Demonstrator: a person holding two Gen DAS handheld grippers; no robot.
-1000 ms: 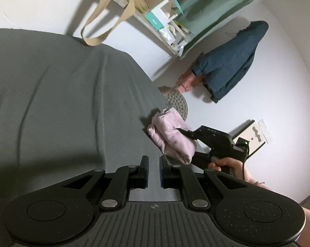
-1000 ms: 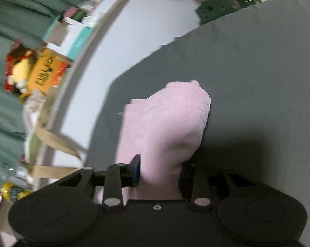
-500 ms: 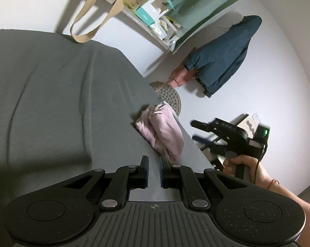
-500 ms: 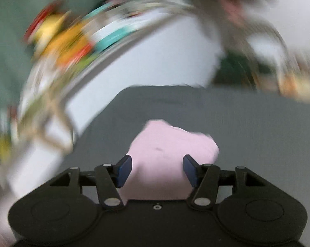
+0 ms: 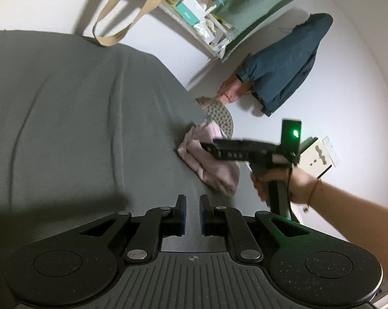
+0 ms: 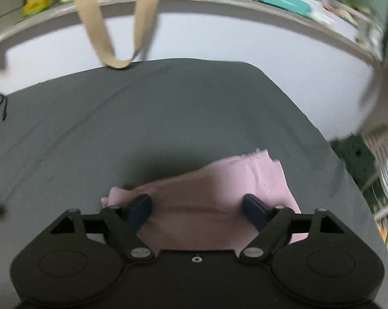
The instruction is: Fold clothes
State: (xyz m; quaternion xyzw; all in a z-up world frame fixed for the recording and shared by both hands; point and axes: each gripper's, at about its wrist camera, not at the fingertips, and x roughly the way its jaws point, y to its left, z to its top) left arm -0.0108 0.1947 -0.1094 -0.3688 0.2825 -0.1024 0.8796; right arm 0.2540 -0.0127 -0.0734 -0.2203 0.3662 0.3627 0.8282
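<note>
While the pink garment (image 6: 214, 200) lay folded on the grey bed (image 5: 65, 118), the right gripper (image 6: 197, 207) hung spread above it, the left gripper (image 5: 192, 213) nearly closed, empty; folding looked finished.

Grey-sheeted bed (image 5: 65, 118), faintly creased. Folded pink garment (image 6: 214, 200) lies near its edge; black cable (image 6: 1, 105) at the far left.

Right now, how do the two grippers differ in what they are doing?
The left gripper has its fingers nearly together over bare grey sheet, while the right gripper has its fingers spread wide. The left holds nothing and sits away from the pink garment; the right sits over it, one finger to either side, not clamping. Both are black with blue pads.
</note>
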